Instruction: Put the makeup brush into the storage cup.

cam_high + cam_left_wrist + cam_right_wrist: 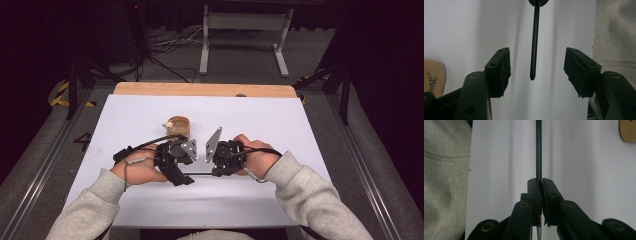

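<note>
While a thin black rod point(538, 150) is clamped at one end between the closed pads of the right tongs point(541, 185), its other end is seen hanging free between the parted jaws of the left tongs point(537, 67), which stand half open with neither pad touching it. From above, the rod point(198, 174) is held level just over the white surface point(280, 125), spanning the gap between the left tongs point(184, 179) and the right tongs point(216, 173) near the person's side. Both tongs are pointed toward each other. A small wooden cup point(178, 126) is placed just beyond the left tongs, apart from the rod.
</note>
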